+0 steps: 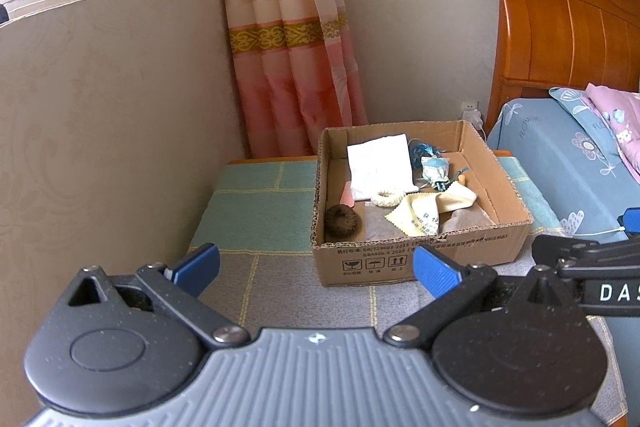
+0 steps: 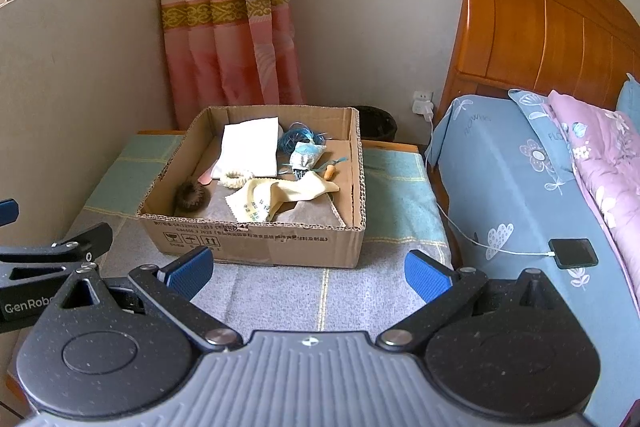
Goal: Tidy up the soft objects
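Note:
An open cardboard box (image 1: pixel 416 259) (image 2: pixel 256 241) stands on a cloth-covered table. Inside lie a white folded cloth (image 1: pixel 380 165) (image 2: pixel 250 147), a brown scrunchie (image 1: pixel 342 221) (image 2: pixel 191 195), a cream scrunchie (image 1: pixel 387 197) (image 2: pixel 236 178), a yellow cloth (image 1: pixel 424 211) (image 2: pixel 276 199), a blue pouch (image 1: pixel 436 169) (image 2: pixel 306 155) and blue string (image 2: pixel 298 139). My left gripper (image 1: pixel 316 267) is open and empty, in front of the box. My right gripper (image 2: pixel 308 269) is open and empty, also short of the box.
The table cloth (image 1: pixel 256 203) (image 2: pixel 396 187) is green and grey. A bed with a blue sheet (image 2: pixel 512 187) and pink quilt (image 2: pixel 600 147) stands to the right, with a phone (image 2: pixel 574 253) on a charging cable. A curtain (image 1: pixel 288 27) hangs behind.

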`<state>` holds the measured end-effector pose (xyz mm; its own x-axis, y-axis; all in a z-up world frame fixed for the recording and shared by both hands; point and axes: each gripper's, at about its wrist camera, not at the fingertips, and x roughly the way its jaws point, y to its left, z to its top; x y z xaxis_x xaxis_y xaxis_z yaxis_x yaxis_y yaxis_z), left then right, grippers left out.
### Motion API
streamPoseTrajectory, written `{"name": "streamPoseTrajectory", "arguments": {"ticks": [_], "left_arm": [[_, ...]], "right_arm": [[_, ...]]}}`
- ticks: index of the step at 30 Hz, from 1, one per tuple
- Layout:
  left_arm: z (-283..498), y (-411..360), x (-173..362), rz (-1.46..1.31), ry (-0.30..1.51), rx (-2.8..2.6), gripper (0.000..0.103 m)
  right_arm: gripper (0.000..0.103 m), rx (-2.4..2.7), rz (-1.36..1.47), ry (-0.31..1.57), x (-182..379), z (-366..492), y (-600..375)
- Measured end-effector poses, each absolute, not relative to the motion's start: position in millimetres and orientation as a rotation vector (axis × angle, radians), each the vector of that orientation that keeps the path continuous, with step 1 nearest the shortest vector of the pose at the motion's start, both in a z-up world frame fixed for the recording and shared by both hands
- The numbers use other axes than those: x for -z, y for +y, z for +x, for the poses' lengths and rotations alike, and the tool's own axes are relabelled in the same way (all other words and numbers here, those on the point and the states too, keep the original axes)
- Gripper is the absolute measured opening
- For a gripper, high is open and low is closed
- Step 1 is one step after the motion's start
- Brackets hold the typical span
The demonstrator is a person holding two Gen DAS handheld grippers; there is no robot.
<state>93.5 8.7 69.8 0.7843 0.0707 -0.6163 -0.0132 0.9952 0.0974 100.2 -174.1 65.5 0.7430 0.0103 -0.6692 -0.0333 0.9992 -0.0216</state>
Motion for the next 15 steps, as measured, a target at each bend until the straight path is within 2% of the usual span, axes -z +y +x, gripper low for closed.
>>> {"name": "streamPoseTrajectory", "arguments": {"ticks": [15], "left_arm": [[92.2, 12.3, -69.0, 0.091, 0.675, -0.054, 0.102]], "right_arm": [[0.103, -0.016, -0.04, 0.733, -66.1, 98.6, -172.7]]}}
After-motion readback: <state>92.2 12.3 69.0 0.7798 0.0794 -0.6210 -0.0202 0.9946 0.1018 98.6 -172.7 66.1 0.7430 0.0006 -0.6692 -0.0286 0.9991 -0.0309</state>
